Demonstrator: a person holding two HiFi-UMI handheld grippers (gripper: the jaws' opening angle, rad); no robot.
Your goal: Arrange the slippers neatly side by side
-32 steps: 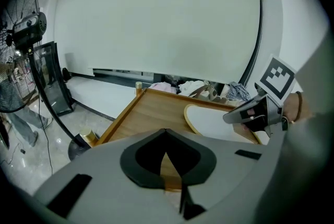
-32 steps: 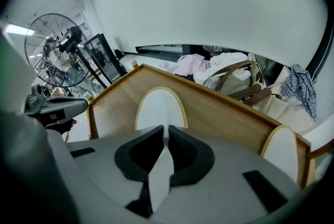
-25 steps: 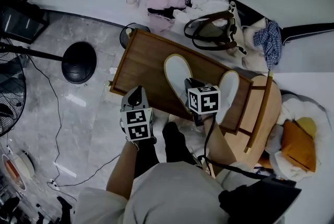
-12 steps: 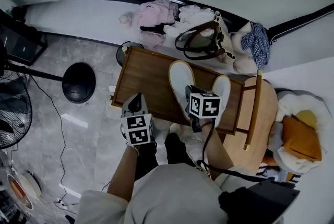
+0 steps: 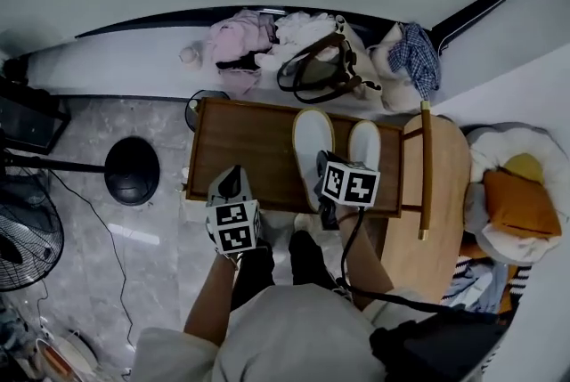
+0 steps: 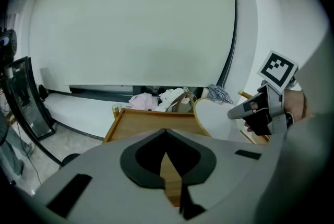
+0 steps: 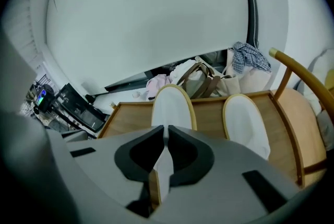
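Right tongs (image 7: 166, 137) pinch the near end of one white slipper (image 7: 171, 108) over the wooden table (image 7: 209, 118), second slipper (image 7: 245, 124) beside it; left tongs (image 6: 166, 139), I note, are pressed together, empty.

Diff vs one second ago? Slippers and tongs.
The right tongs, clamped on the left slipper at its heel edge, swung it round. Its toe angled away from the right slipper before; now the two lie parallel on the wooden table. Nothing was grabbed or let go. The right slipper stayed put, and the left tongs stayed shut and empty.
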